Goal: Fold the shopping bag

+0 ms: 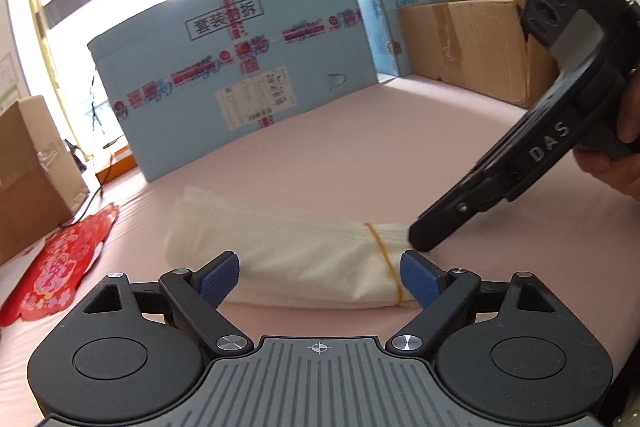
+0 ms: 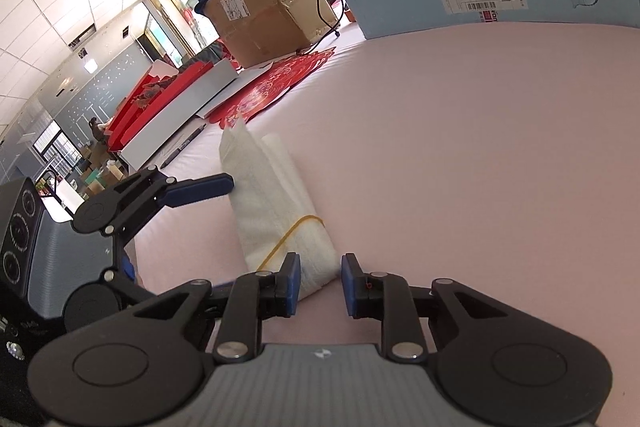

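A white shopping bag [image 1: 288, 251], rolled into a bundle, lies on the pink table [image 1: 400, 131]. A yellow rubber band [image 1: 384, 259] circles its right end. My left gripper [image 1: 320, 279] is open, its blue pads either side of the bundle's near edge, low over the table. My right gripper [image 2: 320, 279] is open just in front of the banded end of the bag [image 2: 276, 203]; its jaws stand a narrow gap apart with nothing between them. The rubber band [image 2: 288, 233] shows in the right wrist view too. The right gripper's body [image 1: 520, 155] reaches in from the right, its tip by the bag's end.
A large blue carton [image 1: 240, 67] stands at the table's back and a brown cardboard box [image 1: 472, 43] at the back right. A red paper cutting [image 1: 60, 263] lies at the left edge. Another brown box [image 2: 260, 11] and a pen [image 2: 184, 147] lie beyond the bag.
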Tool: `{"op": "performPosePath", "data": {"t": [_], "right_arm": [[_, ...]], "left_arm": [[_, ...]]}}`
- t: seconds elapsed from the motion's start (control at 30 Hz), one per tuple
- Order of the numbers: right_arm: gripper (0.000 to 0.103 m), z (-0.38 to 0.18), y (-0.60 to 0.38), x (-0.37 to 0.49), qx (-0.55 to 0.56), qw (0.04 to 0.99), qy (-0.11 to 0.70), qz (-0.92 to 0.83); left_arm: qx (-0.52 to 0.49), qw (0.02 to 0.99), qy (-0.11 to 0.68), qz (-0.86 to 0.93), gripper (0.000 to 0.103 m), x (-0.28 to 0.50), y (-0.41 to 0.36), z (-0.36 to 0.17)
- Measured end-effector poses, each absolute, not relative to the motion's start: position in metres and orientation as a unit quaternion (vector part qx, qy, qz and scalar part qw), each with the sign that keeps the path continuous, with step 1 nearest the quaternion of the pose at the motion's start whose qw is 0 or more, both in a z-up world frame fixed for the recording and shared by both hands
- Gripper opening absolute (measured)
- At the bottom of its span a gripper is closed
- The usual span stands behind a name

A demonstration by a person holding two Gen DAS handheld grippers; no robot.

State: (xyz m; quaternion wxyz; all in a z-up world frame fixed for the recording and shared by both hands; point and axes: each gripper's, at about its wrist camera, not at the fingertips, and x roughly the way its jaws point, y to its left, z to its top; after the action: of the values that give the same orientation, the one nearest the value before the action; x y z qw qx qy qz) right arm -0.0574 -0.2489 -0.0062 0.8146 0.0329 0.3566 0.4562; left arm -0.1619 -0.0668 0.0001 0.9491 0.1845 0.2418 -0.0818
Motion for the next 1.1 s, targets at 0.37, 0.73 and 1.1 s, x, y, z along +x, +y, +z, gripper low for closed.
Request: {"op": "performPosePath", "data": {"t": [0.37,0.73,1.1], "right_arm": [[0.025,-0.006,-0.239,-0.067,-0.001,0.833,0.325,0.449],[0.024,-0.008,-0.23,-0.078,-0.04,0.849,0.293,0.438],[0.025,-0.009,-0.235,-0.074,-0.035,0.843,0.298,0.447]], "left_arm": [[0.241,0.942,0.229,-0.047,0.091,-0.158,-0.091,0.001],[0.335,0.913,0.225,0.051,0.099,-0.141,-0.087,-0.006],[0.332,0.919,0.211,-0.007,0.098,-0.147,-0.043,0.009]]}}
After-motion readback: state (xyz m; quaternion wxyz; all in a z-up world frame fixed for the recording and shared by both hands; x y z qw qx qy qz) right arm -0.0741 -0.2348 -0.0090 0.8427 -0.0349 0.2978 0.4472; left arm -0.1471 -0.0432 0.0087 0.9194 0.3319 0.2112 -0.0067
